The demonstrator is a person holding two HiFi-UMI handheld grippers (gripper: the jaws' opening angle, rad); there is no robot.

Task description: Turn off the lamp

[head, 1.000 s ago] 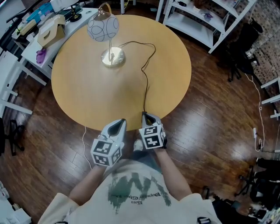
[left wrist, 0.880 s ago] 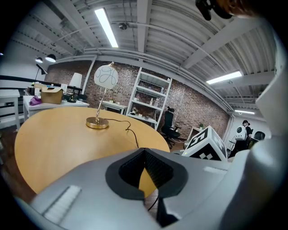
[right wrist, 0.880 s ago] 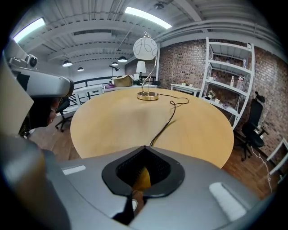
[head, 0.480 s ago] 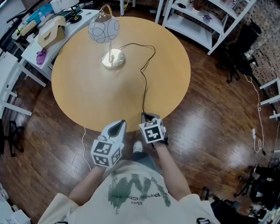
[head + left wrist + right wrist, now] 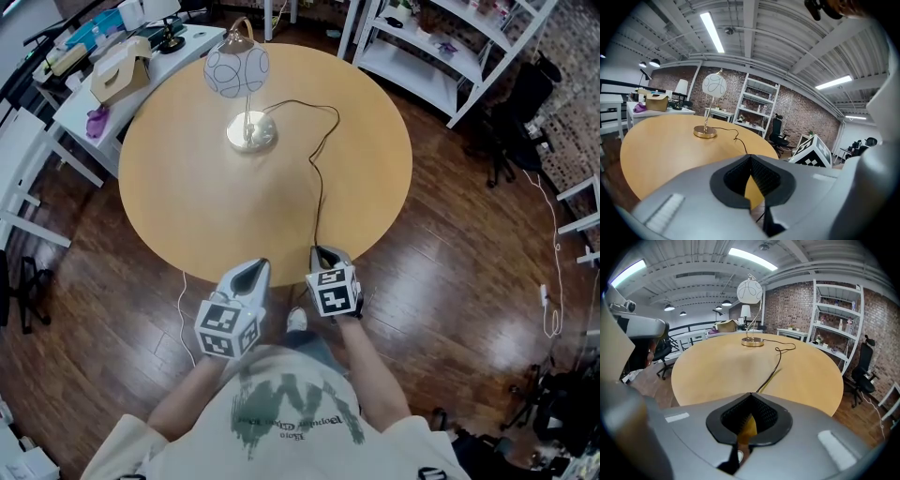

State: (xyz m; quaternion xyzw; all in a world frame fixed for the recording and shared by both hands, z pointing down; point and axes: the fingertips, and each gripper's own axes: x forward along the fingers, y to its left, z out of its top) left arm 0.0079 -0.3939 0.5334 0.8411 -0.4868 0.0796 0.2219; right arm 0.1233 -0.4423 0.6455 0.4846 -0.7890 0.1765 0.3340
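The lamp has a white globe shade (image 5: 236,70) on a thin stem and a round brass base (image 5: 250,133). It stands at the far left of a round wooden table (image 5: 206,216). Its black cord (image 5: 319,187) runs from the base to the table's near edge. My left gripper (image 5: 255,266) and right gripper (image 5: 322,251) are side by side at that near edge, both shut and empty, far from the lamp. The left gripper view shows the lamp (image 5: 715,85) ahead past the shut left gripper (image 5: 751,157). The right gripper view shows the shade (image 5: 749,290), the cord (image 5: 773,366) and the shut right gripper (image 5: 751,393).
A white shelving unit (image 5: 441,47) stands beyond the table at the back right. A white desk (image 5: 103,75) with boxes and clutter is at the back left. A dark office chair (image 5: 511,122) stands on the wooden floor at the right.
The head view has shifted a little, so the table and lamp sit slightly right and lower. Both grippers stay shut at the near edge.
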